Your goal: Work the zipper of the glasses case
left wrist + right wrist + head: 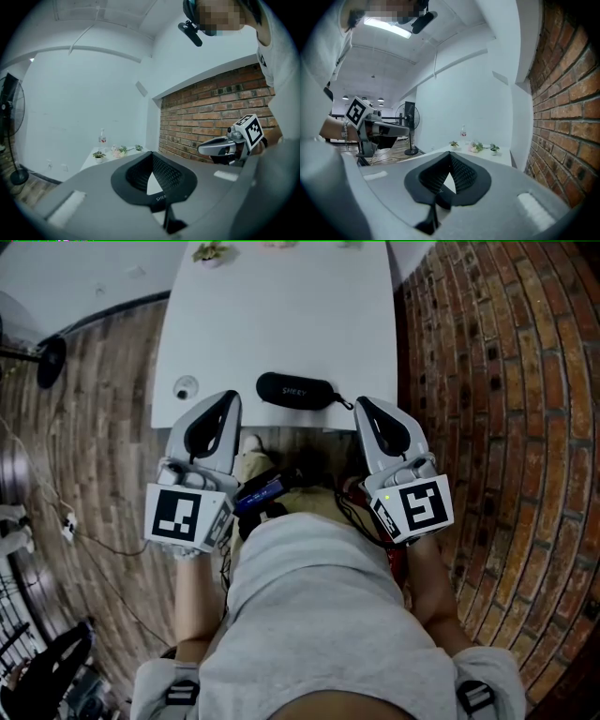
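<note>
The glasses case [296, 390] is black and oblong with rounded ends, pale lettering on top, and looks closed. It lies flat, crosswise, near the front edge of the white table [281, 315], its zipper pull [345, 403] trailing off the right end

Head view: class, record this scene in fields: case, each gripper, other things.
case: black, lying at the near edge of the table
left gripper: shut, empty, left of case, apart from it
right gripper: shut, empty, right of case, apart from it
other: plants at table's far end
</note>
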Available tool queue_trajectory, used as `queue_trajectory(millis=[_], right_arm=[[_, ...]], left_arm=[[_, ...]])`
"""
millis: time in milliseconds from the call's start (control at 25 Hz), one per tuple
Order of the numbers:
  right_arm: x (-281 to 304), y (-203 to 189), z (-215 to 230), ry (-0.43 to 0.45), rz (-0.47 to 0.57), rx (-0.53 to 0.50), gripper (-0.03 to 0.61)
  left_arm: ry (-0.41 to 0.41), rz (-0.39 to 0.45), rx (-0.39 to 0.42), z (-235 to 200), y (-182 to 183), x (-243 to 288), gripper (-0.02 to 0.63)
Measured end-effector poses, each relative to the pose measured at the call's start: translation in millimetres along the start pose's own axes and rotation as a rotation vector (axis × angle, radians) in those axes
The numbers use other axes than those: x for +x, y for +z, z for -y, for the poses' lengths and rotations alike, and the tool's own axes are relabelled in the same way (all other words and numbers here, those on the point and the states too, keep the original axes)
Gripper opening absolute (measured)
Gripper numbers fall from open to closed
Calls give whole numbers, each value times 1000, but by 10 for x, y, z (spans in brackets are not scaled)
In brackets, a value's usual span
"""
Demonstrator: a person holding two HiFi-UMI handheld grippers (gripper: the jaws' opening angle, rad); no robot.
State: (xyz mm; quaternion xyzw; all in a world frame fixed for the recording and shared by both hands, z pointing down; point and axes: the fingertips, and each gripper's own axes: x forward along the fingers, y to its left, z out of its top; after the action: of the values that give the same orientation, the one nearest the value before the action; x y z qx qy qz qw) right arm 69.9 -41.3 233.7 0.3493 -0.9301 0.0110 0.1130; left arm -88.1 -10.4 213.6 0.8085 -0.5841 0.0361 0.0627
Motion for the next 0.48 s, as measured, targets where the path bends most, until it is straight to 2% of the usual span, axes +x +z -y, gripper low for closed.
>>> queue_trajectory(millis=[480], right_arm=[[-1, -3, -75, 9, 3, 29, 2]], left_arm=[[4, -7, 21, -12, 3, -62, 14]])
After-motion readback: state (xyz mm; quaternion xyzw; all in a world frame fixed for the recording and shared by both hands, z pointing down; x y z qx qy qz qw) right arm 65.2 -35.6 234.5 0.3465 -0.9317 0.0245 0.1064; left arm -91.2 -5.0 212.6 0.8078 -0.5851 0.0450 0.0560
